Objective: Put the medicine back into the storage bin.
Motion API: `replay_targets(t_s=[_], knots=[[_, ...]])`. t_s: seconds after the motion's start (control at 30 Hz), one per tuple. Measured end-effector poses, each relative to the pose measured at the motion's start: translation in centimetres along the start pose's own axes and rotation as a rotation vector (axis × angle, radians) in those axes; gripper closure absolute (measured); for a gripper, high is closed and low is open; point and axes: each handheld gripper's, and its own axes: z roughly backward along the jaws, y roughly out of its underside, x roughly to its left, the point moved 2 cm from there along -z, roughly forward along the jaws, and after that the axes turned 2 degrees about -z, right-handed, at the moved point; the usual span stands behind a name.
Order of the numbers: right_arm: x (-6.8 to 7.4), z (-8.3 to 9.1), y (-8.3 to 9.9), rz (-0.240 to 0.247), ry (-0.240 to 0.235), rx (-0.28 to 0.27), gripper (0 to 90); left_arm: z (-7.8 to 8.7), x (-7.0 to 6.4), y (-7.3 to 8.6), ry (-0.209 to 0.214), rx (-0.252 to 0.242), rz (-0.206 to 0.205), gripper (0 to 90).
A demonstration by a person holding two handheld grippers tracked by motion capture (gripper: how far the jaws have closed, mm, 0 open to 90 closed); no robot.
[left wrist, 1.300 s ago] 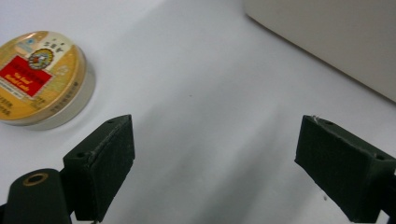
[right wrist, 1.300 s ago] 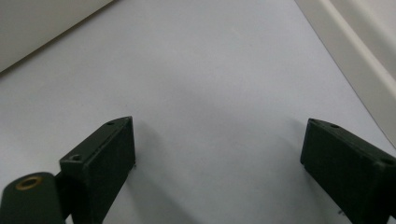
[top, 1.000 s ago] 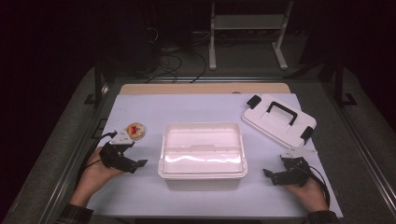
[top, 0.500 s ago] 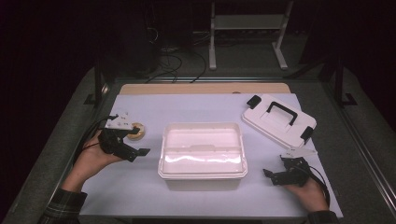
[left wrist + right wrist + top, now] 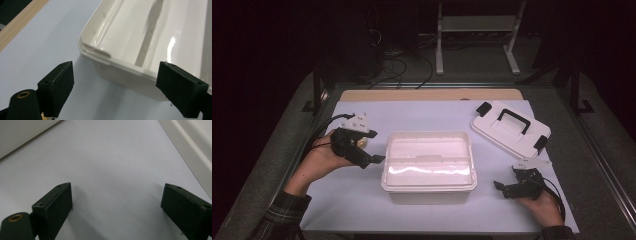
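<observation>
Your left tongs (image 5: 371, 150) sit just beside the left short end of the open white bin (image 5: 429, 161), jaws wide apart, nothing between them. In the left gripper view the bin's near corner and rim (image 5: 105, 53) lie straight ahead of the jaws, slightly right of centre, apart from both pads. A small round thing (image 5: 360, 143) lies under your left hand on the surface, mostly hidden; can't tell what it is.

Bin sits mid-surface, long axis running left to right across you, short ends facing each hand. Inside looks bare and glossy.

Your right tongs (image 5: 504, 189) rest low on the surface (image 5: 427, 115) off the bin's front right corner, jaws also wide apart and holding nothing. The right gripper view has bare sheet between the pads, with a strip of bin wall (image 5: 190, 152) at upper right.

The lid (image 5: 511, 129) with the black handle lies flat at back right, well apart from the bin, tilted off the bin's axis. It's beyond your right hand (image 5: 544, 207), so the right side is nearer to it; the left hand (image 5: 319, 160) is nearer to the bin's end and the small thing.

Judgement: whatever goes into the bin from the left travels right and over the short rim. Keep clear of that lip.
</observation>
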Motion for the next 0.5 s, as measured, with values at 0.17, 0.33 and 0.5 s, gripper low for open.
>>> replay_targets(t_s=[0.17, 0.33, 0.5], knots=[[0.0, 0.0, 0.0, 0.000, 0.000, 0.000, 9.2, -0.6, -0.2, -1.5, 0.041, 0.006, -0.023, 16.1], [0.0, 0.0, 0.0, 0.000, -0.001, -0.001, 9.2, -1.6, -0.6, -2.8, 0.068, 0.033, -0.064, 17.8], [0.0, 0.0, 0.0, -0.001, -0.001, -0.001, 9.2, -2.4, -1.2, -4.1, 0.104, 0.037, -0.107, 24.9]])
